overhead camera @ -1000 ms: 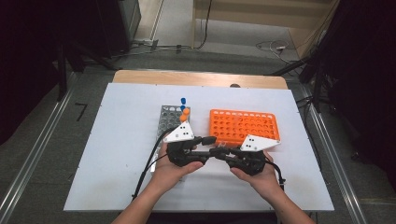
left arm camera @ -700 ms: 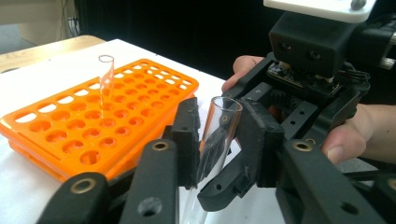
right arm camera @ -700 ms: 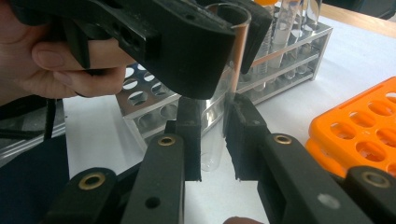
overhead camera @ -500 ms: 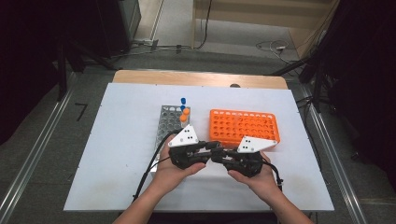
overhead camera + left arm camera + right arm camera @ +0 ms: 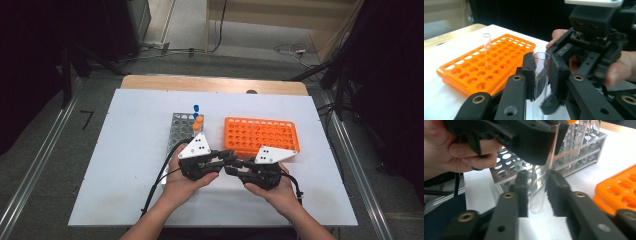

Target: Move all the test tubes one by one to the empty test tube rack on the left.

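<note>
Glass tube: a clear, uncapped test tube [image 5: 541, 72] hangs upright between my two grippers, above the white table [image 5: 130, 165] in front of the racks.
Left gripper: my left gripper [image 5: 542, 76] is clamped on the tube's upper part, near the open mouth, so I judge it carries the weight.
Right gripper: my right gripper [image 5: 537, 195] has its jaws around the tube's rounded lower end; they have just been opening, and a sliver of gap shows at each pad, so it looks let go.
Why held so: both grippers meet tip to tip at the table's middle, which reads as a hand-over from right to left.
Orange rack: an orange rack [image 5: 262, 136] lies just beyond the grippers, holding one clear tube [image 5: 487, 43]; likely where this one goes.
Metal rack: a metal rack [image 5: 181, 131] stands left of the orange one, with capped tubes [image 5: 198, 120] at its far end.
</note>
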`<state>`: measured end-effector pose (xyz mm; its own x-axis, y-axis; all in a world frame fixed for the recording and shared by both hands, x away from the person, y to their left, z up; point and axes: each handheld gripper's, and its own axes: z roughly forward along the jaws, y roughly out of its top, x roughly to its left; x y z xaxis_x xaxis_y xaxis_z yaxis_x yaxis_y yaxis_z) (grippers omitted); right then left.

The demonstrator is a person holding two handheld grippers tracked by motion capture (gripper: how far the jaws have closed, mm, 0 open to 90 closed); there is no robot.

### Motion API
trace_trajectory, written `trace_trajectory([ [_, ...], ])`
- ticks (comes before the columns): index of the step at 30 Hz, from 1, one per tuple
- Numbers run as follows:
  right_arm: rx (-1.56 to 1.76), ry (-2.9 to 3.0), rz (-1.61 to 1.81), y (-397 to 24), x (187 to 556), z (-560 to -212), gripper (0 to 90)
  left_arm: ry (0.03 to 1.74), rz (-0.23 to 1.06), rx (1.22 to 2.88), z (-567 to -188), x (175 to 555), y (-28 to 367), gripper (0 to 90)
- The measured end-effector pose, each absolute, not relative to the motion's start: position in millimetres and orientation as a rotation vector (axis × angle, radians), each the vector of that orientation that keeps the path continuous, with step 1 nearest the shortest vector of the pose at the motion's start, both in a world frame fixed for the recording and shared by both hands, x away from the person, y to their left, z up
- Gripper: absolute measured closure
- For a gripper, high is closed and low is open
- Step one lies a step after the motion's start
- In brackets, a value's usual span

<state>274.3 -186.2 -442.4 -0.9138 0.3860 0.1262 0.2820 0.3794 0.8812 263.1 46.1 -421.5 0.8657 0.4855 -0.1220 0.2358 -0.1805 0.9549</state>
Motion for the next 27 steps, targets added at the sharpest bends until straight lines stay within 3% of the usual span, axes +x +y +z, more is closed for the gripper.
trace_trajectory([
  [11,0.67,2.471,1.603,-200.4,281.7,-441.3,27.1,0.609,0.293,1.726,-414.3,269.1,69.4,76.7],
  [14,0.706,2.446,1.613,-208.7,285.4,-440.5,25.0,0.628,0.311,1.703,-411.9,271.7,77.8,76.7],
  [27,0.804,2.438,1.598,-246.9,297.0,-444.7,0.0,0.715,0.405,1.632,-404.5,286.2,117.0,76.7],
])
